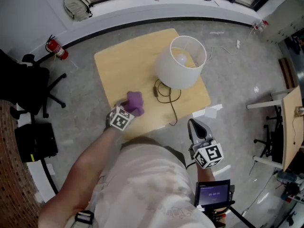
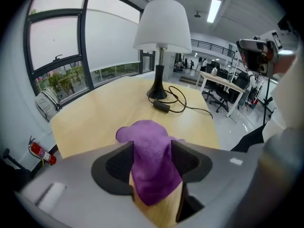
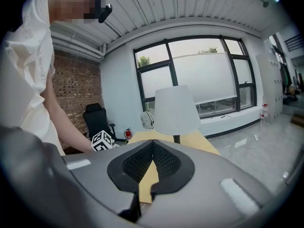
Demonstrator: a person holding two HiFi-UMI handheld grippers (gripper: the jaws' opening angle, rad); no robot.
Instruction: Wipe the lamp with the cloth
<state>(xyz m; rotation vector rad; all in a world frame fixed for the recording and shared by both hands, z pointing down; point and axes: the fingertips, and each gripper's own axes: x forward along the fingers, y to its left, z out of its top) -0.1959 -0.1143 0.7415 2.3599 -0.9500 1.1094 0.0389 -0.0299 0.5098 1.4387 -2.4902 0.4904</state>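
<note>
A white lamp (image 1: 180, 61) with a wide shade stands at the far right of the light wooden table (image 1: 118, 61); its black cord (image 1: 168, 99) loops at the base. The purple cloth (image 1: 136, 102) lies bunched on the table near the front edge. My left gripper (image 1: 129, 109) is down at it, open, with the cloth (image 2: 149, 151) lying loosely between the jaws. In the left gripper view the lamp (image 2: 161, 27) stands beyond the cloth. My right gripper (image 1: 196, 127) hangs off the table's front right corner, shut and empty; its view shows the lamp (image 3: 175, 109) ahead.
A black office chair (image 1: 33, 84) and a red fire extinguisher (image 1: 57, 49) are on the floor to the left. A backpack (image 1: 78, 4) leans at the far wall. White papers (image 1: 209, 112) lie by the table's corner, and another desk (image 1: 290, 122) stands at the right.
</note>
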